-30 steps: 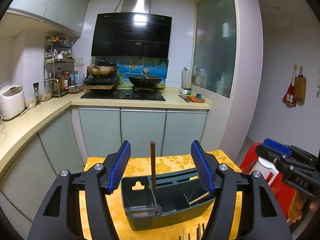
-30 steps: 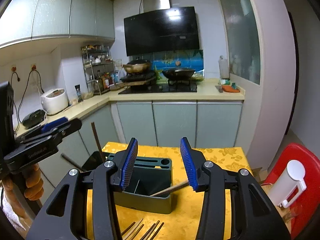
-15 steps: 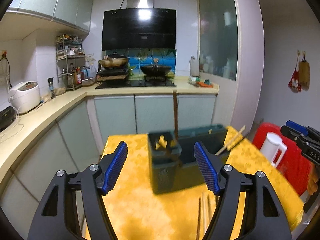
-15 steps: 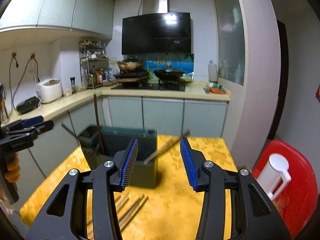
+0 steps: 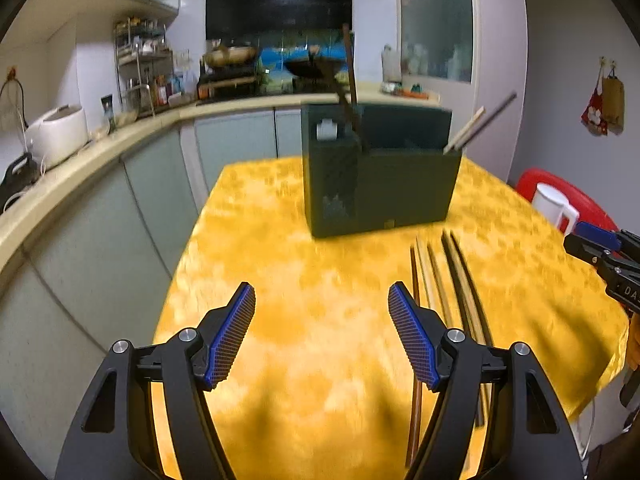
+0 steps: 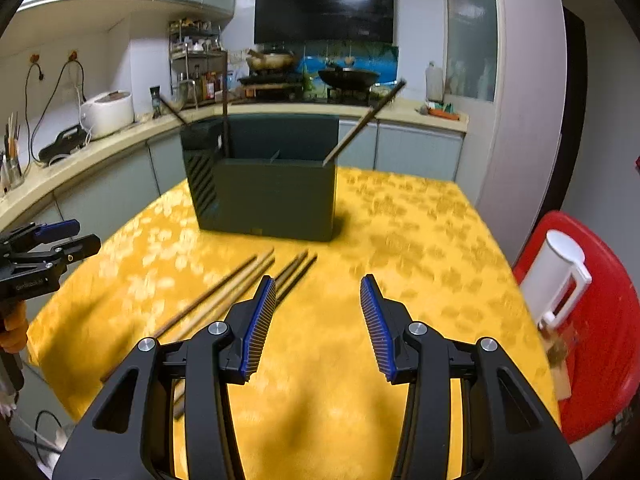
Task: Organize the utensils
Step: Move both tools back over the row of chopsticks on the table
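Observation:
A dark green utensil holder (image 5: pixel 380 176) stands on the yellow tablecloth (image 5: pixel 280 300); it also shows in the right wrist view (image 6: pixel 268 196). Chopsticks stick out of it: a dark one upright (image 5: pixel 350 76) and others leaning right (image 5: pixel 476 124). Several loose chopsticks (image 5: pixel 444 280) lie on the cloth in front of it; in the right wrist view they (image 6: pixel 236 292) lie left of my right gripper. My left gripper (image 5: pixel 322 336) is open and empty, back from the holder. My right gripper (image 6: pixel 318 324) is open and empty, also back from the holder.
A red stool with a white jug (image 6: pixel 556 276) stands to the table's right. Kitchen counters (image 5: pixel 80 160) run along the left and back, with a rice cooker (image 6: pixel 108 112) and a stove with pans (image 6: pixel 348 76). The table's edges fall off left and right.
Both grippers have pulled back and down from above the holder. The holder now stands farther off, and the loose chopsticks show in full.

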A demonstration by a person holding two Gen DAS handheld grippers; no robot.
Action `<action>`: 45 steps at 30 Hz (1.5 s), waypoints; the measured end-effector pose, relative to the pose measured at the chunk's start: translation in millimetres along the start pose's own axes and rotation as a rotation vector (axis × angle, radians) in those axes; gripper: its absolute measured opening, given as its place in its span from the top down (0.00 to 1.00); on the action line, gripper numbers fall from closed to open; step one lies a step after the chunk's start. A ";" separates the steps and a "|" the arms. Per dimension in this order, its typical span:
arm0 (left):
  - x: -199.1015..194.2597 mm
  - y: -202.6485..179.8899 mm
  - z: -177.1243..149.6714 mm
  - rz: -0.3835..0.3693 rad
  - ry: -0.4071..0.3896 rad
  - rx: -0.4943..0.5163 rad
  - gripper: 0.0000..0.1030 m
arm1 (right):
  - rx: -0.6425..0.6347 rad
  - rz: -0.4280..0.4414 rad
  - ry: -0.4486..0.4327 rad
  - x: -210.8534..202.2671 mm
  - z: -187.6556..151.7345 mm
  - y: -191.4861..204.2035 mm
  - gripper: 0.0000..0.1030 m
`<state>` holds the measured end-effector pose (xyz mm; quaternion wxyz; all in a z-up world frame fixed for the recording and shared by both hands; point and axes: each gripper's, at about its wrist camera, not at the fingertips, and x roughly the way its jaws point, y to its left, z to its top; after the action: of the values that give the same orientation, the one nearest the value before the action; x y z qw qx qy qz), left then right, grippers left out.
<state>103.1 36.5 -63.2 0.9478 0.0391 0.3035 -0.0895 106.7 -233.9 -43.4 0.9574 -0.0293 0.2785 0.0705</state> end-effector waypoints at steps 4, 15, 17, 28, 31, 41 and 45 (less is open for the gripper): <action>-3.1 -2.8 -16.4 -0.007 0.014 0.017 0.35 | -0.013 0.023 0.041 0.7 -24.1 11.7 0.58; -5.8 -14.1 -50.6 -0.030 0.066 0.043 0.35 | -0.063 0.126 0.118 5.7 -71.1 54.6 0.58; -5.5 -15.8 -56.2 -0.041 0.075 0.043 0.35 | -0.084 0.129 0.119 3.3 -75.1 61.7 0.58; -5.1 -31.2 -70.9 -0.072 0.097 0.084 0.35 | -0.117 0.156 0.138 0.6 -89.5 83.5 0.58; -3.3 -33.8 -73.2 -0.083 0.107 0.089 0.35 | -0.138 0.123 0.151 4.0 -93.4 88.5 0.58; 4.4 -40.9 -84.9 -0.101 0.149 0.111 0.35 | -0.071 0.023 0.156 7.4 -91.6 64.2 0.58; 6.3 -41.8 -86.8 -0.114 0.160 0.106 0.35 | -0.035 -0.002 0.159 6.5 -93.5 52.1 0.58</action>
<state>50.8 5.8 -138.3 0.9104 0.0790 0.3749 -0.1559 54.8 -190.6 -126.6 0.9317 -0.0521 0.3523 0.0717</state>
